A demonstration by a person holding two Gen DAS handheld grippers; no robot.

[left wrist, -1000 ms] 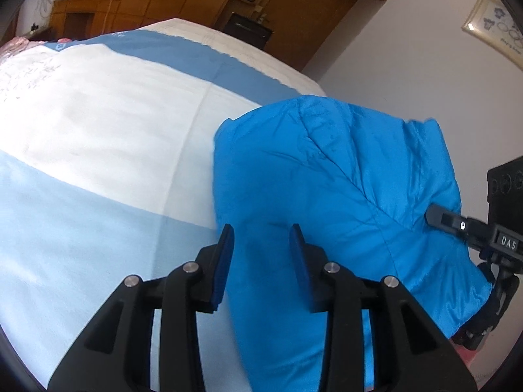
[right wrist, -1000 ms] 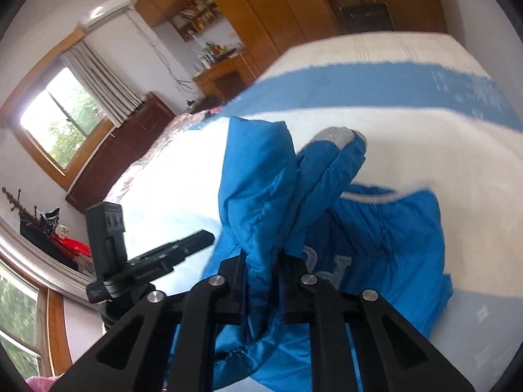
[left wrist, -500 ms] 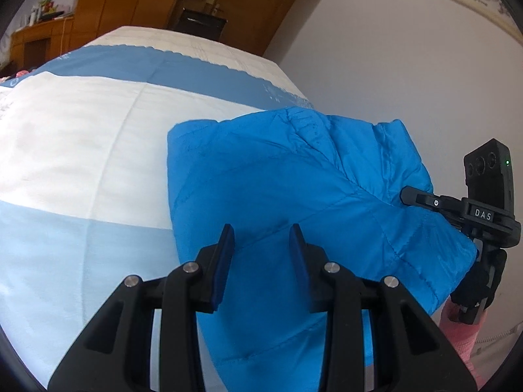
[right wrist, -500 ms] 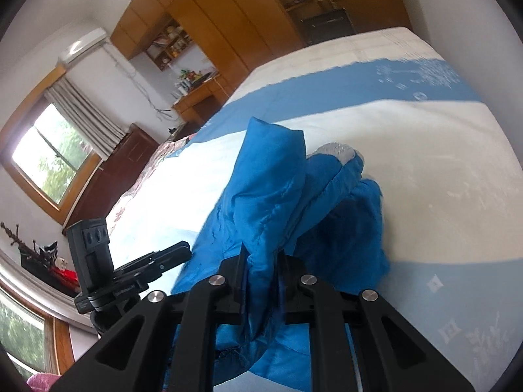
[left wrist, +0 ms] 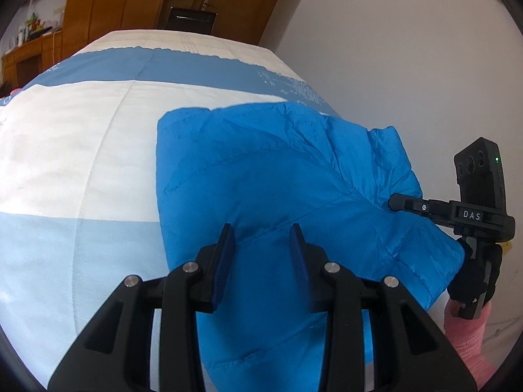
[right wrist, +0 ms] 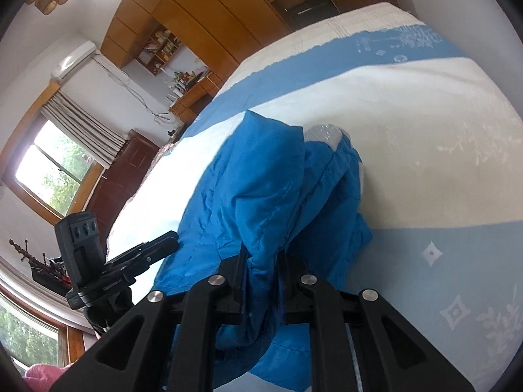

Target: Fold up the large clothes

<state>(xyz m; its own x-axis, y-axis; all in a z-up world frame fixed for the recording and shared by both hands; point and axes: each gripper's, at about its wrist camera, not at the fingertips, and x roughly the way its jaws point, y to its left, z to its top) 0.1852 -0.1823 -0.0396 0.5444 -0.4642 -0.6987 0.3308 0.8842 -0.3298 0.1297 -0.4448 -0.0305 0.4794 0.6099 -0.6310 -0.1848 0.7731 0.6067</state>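
A bright blue padded jacket lies on the bed, folded over itself. My left gripper is open and empty, its fingers hovering just above the jacket's near part. My right gripper is shut on a bunched fold of the jacket and holds it raised off the bed. In the left wrist view the right gripper shows at the jacket's right edge. In the right wrist view the left gripper shows at the jacket's left edge. A grey lining patch peeks out at the far end.
The bed cover has white, pale blue and darker blue bands. A white wall runs close along the bed's right side. Wooden wardrobes, a desk and a window stand beyond the bed.
The right gripper has carried its held fold further over the jacket, which now lies more compact. The left gripper has shifted over the jacket, still open.
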